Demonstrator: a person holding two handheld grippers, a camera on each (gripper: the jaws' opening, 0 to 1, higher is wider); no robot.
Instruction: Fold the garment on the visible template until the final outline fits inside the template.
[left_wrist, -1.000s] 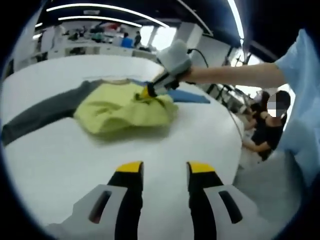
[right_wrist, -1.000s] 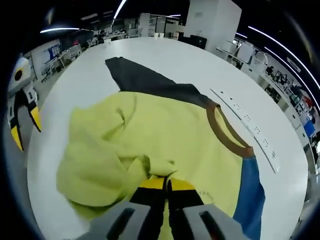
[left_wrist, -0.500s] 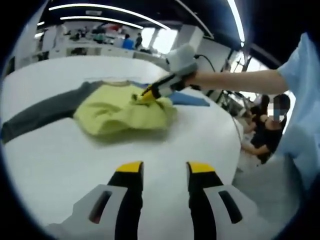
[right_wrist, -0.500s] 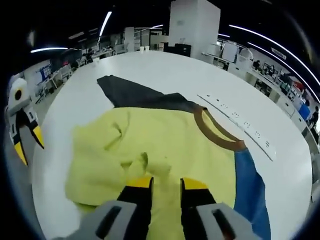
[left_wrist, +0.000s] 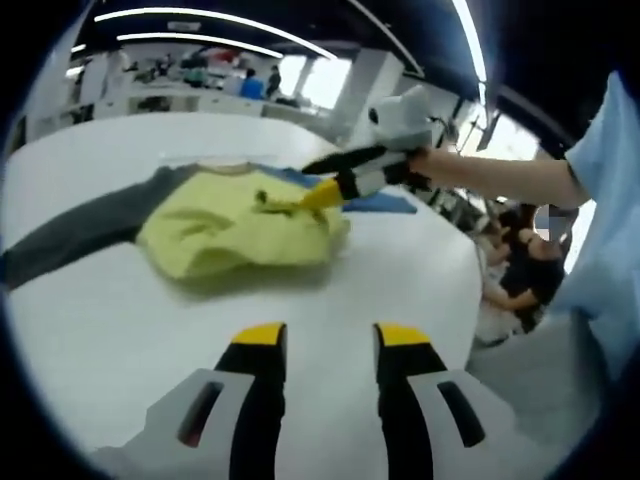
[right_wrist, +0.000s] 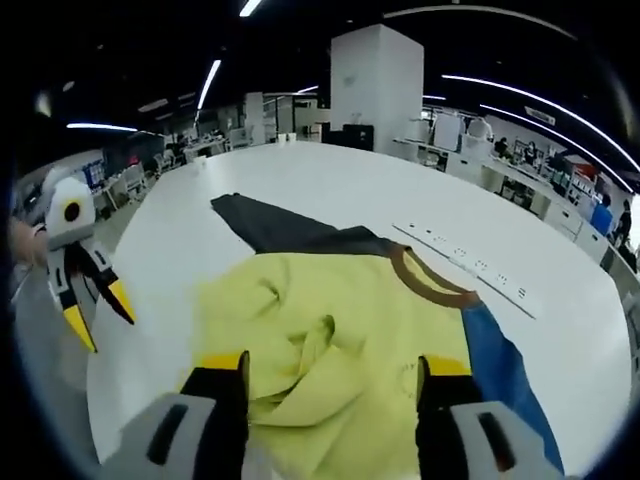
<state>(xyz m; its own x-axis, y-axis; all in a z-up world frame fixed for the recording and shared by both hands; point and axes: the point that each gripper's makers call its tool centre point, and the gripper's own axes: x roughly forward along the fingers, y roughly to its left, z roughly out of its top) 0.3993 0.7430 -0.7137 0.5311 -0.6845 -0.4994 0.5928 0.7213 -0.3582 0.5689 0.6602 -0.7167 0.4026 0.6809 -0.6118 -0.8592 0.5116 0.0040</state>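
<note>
The right gripper (right_wrist: 332, 368), pinching a fold of the yellow sweatshirt with grey and blue sleeves (right_wrist: 350, 330) a second ago, now has its jaws spread wide above it. The left gripper (left_wrist: 325, 340) hovers open over the near white table (left_wrist: 120, 330). The released hem lies bunched mid-table, so the fold looks unfinished.

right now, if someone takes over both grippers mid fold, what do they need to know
Left gripper: open, holding nothing, over bare white table, short of the shirt.
Right gripper: wide open, holding nothing, above the shirt.
Shirt: yellow body bunched in a loose heap. Its dark sleeve lies spread out flat and the blue sleeve lies on the opposite side.
Done: the body is partly gathered over itself, rumpled rather than neat.
Left: I cannot make out the template outline from here. Probably smooth the heap, fold in both sleeves, then check the fit.
</note>
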